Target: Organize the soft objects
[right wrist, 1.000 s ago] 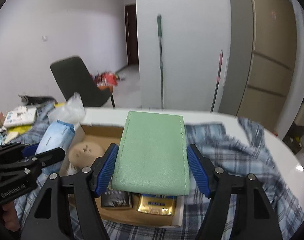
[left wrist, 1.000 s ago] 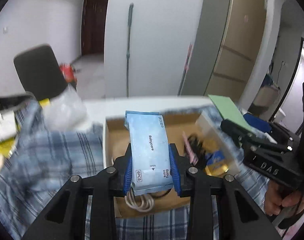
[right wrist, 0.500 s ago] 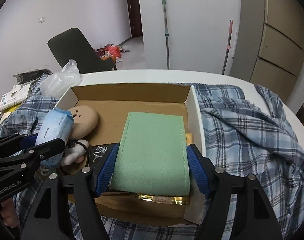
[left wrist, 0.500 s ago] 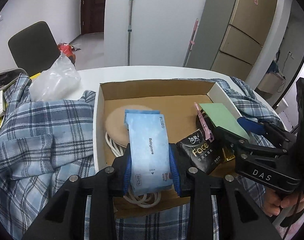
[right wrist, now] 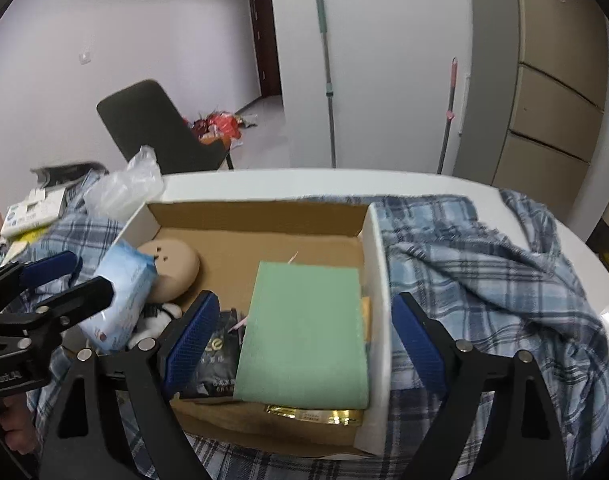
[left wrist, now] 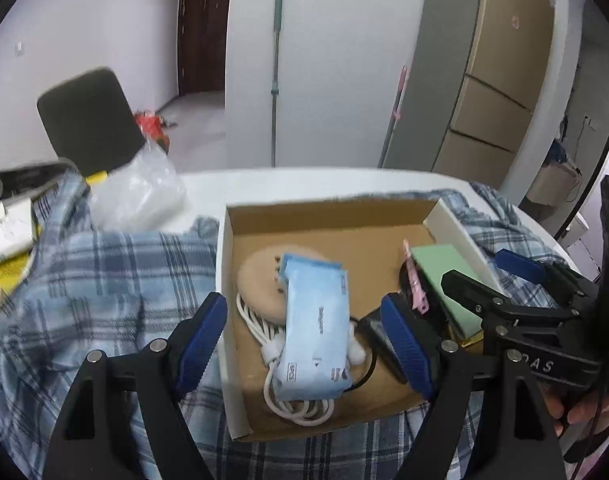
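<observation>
The pale blue wipes pack (left wrist: 314,332) lies in the cardboard box (left wrist: 224,280), resting on a tan round plush (left wrist: 260,284) and a coiled white cable (left wrist: 280,400). My left gripper (left wrist: 304,340) is opening around the pack, and neither blue pad touches it. In the right wrist view the green fabric pad (right wrist: 304,328) lies flat in the box (right wrist: 378,280) on a black packet (right wrist: 214,356) and a gold packet (right wrist: 316,414). My right gripper (right wrist: 304,344) is also opening, with both pads clear of the green pad. The left gripper (right wrist: 80,276) shows at the left edge.
A blue plaid shirt (right wrist: 484,280) is spread under and around the box on a white round table (right wrist: 264,184). A clear plastic bag (left wrist: 140,196) and papers (right wrist: 32,212) lie at the back left. Behind the table stand a dark chair (right wrist: 152,132) and a mop (right wrist: 326,80).
Both grippers have opened. The blue pack left the left jaws and the green pad left the right jaws; both now lie in the box.
</observation>
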A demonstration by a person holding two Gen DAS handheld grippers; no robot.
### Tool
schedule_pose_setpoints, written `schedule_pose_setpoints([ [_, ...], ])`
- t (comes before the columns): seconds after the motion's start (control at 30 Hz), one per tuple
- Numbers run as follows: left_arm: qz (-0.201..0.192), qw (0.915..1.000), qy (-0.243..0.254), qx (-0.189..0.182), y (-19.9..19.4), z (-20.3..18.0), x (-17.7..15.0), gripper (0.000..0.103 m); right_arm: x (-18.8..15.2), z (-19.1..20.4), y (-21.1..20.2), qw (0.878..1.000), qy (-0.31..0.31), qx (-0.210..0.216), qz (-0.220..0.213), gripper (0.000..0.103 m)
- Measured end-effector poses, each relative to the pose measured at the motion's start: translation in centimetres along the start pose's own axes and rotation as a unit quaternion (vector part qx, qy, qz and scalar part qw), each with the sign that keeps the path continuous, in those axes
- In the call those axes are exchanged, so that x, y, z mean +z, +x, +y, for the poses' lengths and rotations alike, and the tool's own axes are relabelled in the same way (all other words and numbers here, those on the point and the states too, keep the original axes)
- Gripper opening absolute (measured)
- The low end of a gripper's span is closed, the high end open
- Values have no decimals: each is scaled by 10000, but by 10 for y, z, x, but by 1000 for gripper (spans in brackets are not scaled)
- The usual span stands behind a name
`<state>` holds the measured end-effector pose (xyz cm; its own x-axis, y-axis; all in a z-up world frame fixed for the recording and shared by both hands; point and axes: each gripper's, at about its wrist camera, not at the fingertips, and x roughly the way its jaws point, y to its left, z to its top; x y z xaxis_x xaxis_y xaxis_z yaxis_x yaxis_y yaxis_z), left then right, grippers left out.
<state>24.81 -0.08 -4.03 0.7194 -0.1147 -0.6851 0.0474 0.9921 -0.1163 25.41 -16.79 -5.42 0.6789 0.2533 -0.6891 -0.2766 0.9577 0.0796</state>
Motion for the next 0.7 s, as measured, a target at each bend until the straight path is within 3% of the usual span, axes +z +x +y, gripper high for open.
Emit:
schedule_pose_setpoints([
  [0.13,-493,9987,76,-118,-25,-2,9,81,14,-4,-20,9994,70,-139,-314,87],
  [0.23,-988,9943,295,275,-49,-8,19,81,27,-6,-46,9975,123,-201,-667,87],
  [0.33,-1506,9877,298,310,-79,-8,27,81,38,-6,-81,9937,66,-216,-1097,94],
  [0.5,-2358,9707,308,347,-140,-12,34,90,44,0,-145,9804,-56,-358,-1935,102],
  [0.57,-2725,9608,365,359,-167,-16,33,103,44,2,-171,9742,-28,-307,-2234,102],
  [0.7,-3217,9450,478,352,-213,-25,28,103,38,9,-221,9588,-21,-369,-2815,103],
])
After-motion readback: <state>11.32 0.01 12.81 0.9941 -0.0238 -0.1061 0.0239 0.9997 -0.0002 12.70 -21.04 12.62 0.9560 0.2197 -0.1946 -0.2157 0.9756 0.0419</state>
